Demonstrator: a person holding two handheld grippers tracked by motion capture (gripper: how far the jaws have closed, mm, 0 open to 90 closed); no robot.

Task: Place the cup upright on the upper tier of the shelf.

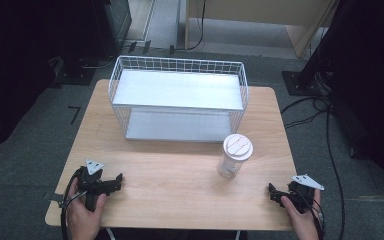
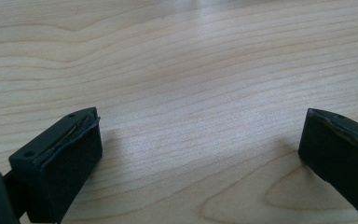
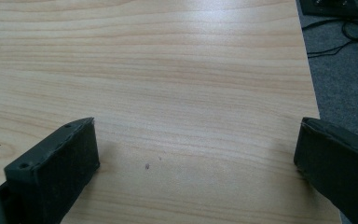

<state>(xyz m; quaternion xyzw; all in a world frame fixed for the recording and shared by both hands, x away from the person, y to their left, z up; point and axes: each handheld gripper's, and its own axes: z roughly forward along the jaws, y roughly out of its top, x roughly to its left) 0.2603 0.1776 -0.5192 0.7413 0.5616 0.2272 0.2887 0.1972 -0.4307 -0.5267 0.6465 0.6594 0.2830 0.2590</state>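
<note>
A clear plastic cup with a white lid [image 1: 236, 155] stands upright on the wooden table [image 1: 180, 170], right of centre. Behind it sits a white wire basket shelf [image 1: 177, 97] with two grey levels. My left gripper [image 1: 119, 181] rests at the table's front left, held by a hand, jaws wide apart over bare wood [image 2: 200, 135]. My right gripper [image 1: 272, 192] sits at the front right, below and right of the cup, also open with nothing between its jaws [image 3: 196, 140].
The table's right edge [image 3: 307, 84] runs close to my right gripper, with grey carpet and black cables [image 3: 354, 42] beyond. Dark equipment stands [image 1: 325, 60] flank the table at the back. Bare wood lies between the two grippers.
</note>
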